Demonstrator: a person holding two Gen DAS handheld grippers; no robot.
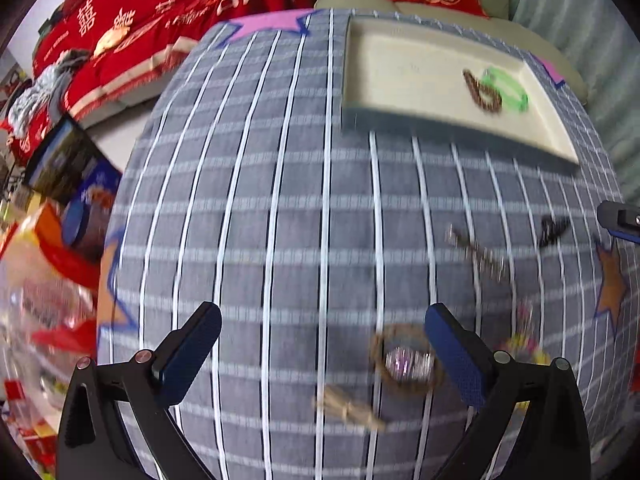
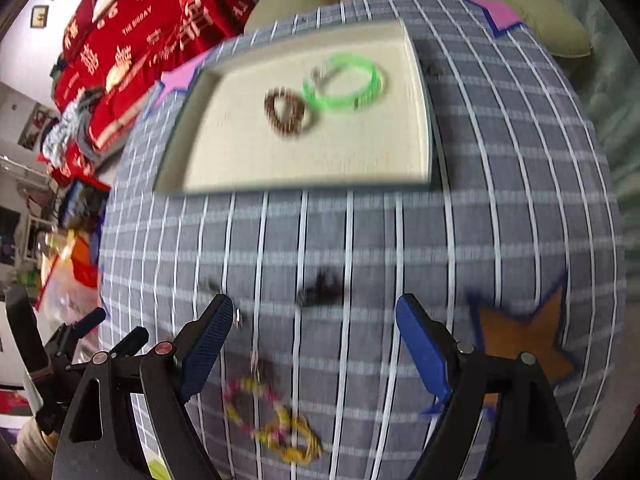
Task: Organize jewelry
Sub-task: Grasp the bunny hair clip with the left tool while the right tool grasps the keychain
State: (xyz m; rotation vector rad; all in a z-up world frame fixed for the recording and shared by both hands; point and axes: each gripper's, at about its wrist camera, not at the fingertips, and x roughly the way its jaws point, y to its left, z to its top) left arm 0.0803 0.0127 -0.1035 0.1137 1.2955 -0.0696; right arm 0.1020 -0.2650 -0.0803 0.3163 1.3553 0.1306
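Note:
A cream tray [image 1: 400, 40] [image 2: 224, 160] sits at the back of the grey checked tablecloth. In it lie a green bangle [image 1: 506, 88] [image 2: 344, 86] and a brown bead bracelet [image 1: 480, 90] [image 2: 286, 114]. My left gripper [image 1: 322, 334] is open and empty above the cloth; a brown bracelet with a pink stone [image 1: 406, 358] lies by its right finger, with a beige clip [image 1: 350, 406] below. My right gripper [image 2: 314, 328] is open and empty; a yellow-pink bracelet [image 2: 272, 420] lies between its fingers, a black piece [image 2: 322, 286] just beyond.
A silver chain [image 1: 478, 254] and the black piece [image 1: 554, 230] lie right of centre. Star stickers mark the cloth corners [image 2: 520, 336]. Red bedding [image 1: 140, 20] and cluttered boxes [image 1: 68, 168] lie off the table's left edge. The right gripper's tip [image 1: 620, 220] shows at the left view's right edge.

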